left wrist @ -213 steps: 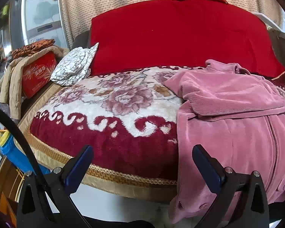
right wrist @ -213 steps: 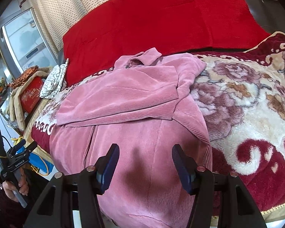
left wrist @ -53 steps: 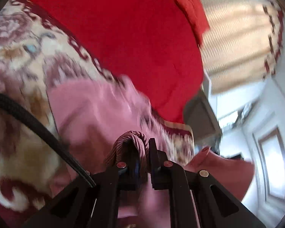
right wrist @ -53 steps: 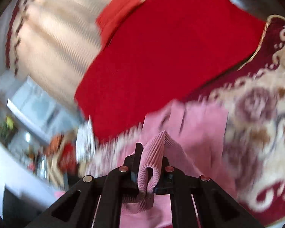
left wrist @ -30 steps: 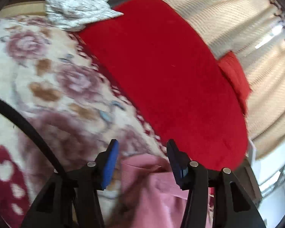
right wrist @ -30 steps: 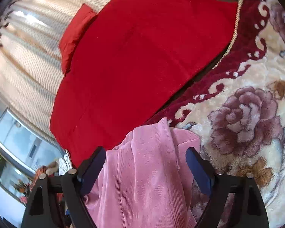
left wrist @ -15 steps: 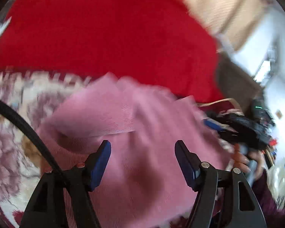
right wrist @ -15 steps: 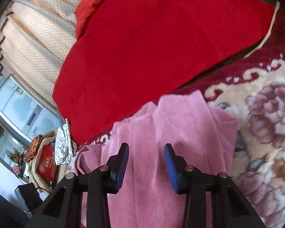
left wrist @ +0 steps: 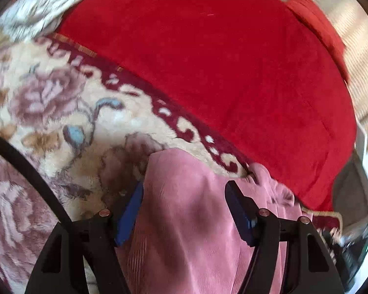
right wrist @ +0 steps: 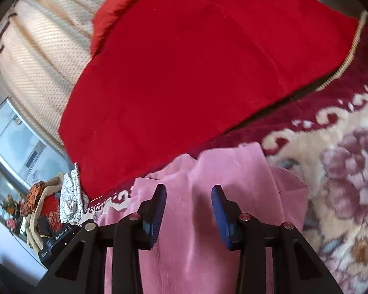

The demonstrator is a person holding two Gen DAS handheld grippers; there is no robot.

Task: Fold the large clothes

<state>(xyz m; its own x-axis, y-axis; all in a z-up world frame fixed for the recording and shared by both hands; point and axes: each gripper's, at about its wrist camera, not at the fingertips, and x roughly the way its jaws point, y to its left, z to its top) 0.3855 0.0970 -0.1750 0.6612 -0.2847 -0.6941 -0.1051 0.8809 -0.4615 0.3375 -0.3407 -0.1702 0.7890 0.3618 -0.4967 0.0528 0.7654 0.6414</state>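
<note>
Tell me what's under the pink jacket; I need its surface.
The pink jacket lies on a floral blanket, seen around its edges. What is directly beneath the fabric is covered.

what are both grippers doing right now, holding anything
Left gripper: open, holding nothing, over the pink jacket.
Right gripper: open, holding nothing, over the same jacket.

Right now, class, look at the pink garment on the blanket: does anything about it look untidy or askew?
Yes. The pink garment lies on the floral blanket with its far edge uneven: one flap stands higher than the rest, and folds bunch beside it. Both the left tool and the right tool are open above it, gripping nothing.
</note>
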